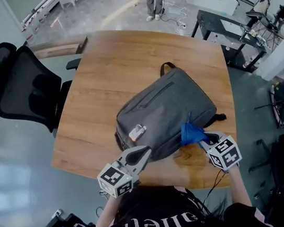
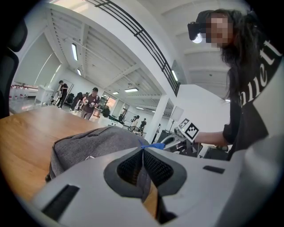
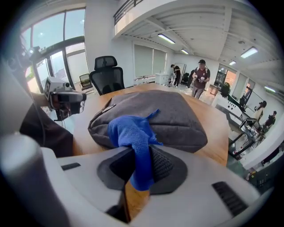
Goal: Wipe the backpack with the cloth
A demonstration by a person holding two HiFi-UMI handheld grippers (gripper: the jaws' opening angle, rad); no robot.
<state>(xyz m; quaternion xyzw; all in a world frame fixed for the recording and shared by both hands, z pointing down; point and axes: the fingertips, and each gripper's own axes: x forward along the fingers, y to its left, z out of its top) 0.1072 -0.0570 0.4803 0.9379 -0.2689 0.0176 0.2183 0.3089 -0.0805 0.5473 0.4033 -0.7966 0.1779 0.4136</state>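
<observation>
Where the backpack (image 1: pixel 166 114) is lying: flat on the wooden table (image 1: pixel 100 84).
Right gripper (image 1: pixel 204 141): clamping the blue cloth (image 1: pixel 191 133) at the backpack's near corner.
Left gripper (image 1: pixel 144 151): pressing its jaws together, empty, at the backpack's edge.

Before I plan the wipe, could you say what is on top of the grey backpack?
A blue cloth, clamped in the right hand-held gripper, rests on the grey fabric backpack's near edge, covering that patch.
</observation>
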